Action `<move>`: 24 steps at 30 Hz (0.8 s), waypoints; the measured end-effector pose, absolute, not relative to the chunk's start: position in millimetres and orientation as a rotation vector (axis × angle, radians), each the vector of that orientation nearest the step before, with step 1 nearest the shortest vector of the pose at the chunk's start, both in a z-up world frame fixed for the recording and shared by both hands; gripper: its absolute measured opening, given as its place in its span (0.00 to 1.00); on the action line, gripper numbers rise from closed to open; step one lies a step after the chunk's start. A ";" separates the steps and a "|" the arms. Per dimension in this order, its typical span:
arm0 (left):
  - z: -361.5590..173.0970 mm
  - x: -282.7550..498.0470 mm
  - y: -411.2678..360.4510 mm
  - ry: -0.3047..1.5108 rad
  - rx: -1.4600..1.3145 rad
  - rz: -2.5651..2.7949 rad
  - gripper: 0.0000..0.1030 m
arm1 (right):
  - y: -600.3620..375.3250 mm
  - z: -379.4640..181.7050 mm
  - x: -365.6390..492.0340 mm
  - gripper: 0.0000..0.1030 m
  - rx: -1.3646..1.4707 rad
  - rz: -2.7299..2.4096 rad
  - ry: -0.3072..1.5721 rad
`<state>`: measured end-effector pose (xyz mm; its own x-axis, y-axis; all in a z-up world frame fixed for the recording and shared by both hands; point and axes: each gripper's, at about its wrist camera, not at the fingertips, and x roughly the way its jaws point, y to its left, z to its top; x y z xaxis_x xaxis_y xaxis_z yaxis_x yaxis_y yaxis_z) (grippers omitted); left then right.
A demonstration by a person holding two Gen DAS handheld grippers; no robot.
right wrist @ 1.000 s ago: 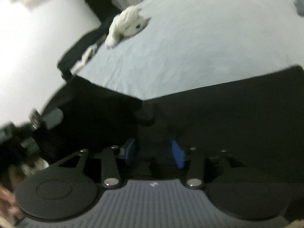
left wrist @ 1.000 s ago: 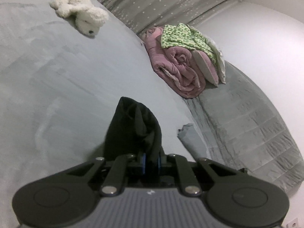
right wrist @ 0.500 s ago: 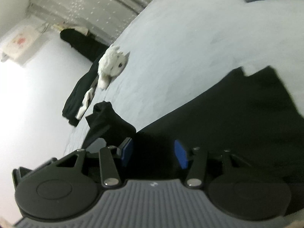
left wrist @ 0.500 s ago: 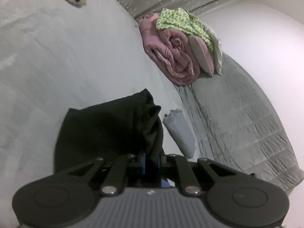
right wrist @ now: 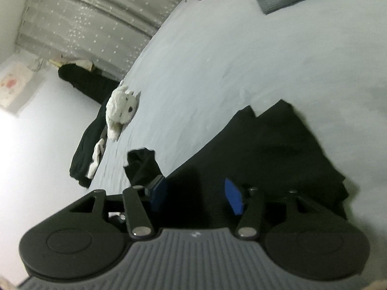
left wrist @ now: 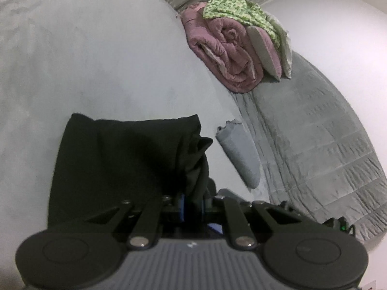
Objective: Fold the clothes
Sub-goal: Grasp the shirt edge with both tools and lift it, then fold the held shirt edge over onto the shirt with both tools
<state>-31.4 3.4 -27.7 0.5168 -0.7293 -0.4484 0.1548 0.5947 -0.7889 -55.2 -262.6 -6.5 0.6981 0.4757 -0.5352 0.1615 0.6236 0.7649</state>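
A black garment (left wrist: 125,159) lies on the light grey bed sheet (left wrist: 96,60). My left gripper (left wrist: 192,206) is shut on a bunched edge of it, low over the bed. In the right wrist view the same black garment (right wrist: 278,149) lies spread flat. My right gripper (right wrist: 196,197) is open just above it, and its blue pads (right wrist: 233,199) stand wide apart with nothing between them.
A rolled pink quilt (left wrist: 225,48) with a green patterned cloth (left wrist: 237,9) on it sits at the far right. A folded grey item (left wrist: 239,154) lies beside the garment. A white plush toy (right wrist: 121,111) and dark clothes (right wrist: 84,149) lie at the bed's far edge.
The garment has come down from hanging and now lies spread on the bed. My right gripper has opened and let go of it. My left gripper has lowered, still shut on the edge.
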 end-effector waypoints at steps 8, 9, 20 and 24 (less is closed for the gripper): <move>-15.9 -32.7 8.5 0.847 -0.792 -0.663 0.40 | -268.1 -7.9 -54.5 0.61 0.935 0.206 0.791; -13.8 -32.9 9.8 0.842 -0.797 -0.674 0.42 | -268.2 -7.9 -54.6 0.61 0.935 0.209 0.791; 2.2 -36.0 36.0 0.773 -0.622 -0.532 0.43 | -254.1 -5.0 -51.2 0.61 0.788 0.227 0.803; -2.1 -37.0 44.5 0.777 -0.572 -0.500 0.42 | -233.8 -0.2 -47.8 0.61 0.604 0.252 0.790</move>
<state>-37.0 44.5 -2.1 0.6138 -0.6082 -0.5034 0.2056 0.7388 -0.6418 -47.8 -233.8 -0.2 0.6852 0.4285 -0.5890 0.0082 0.8040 0.5945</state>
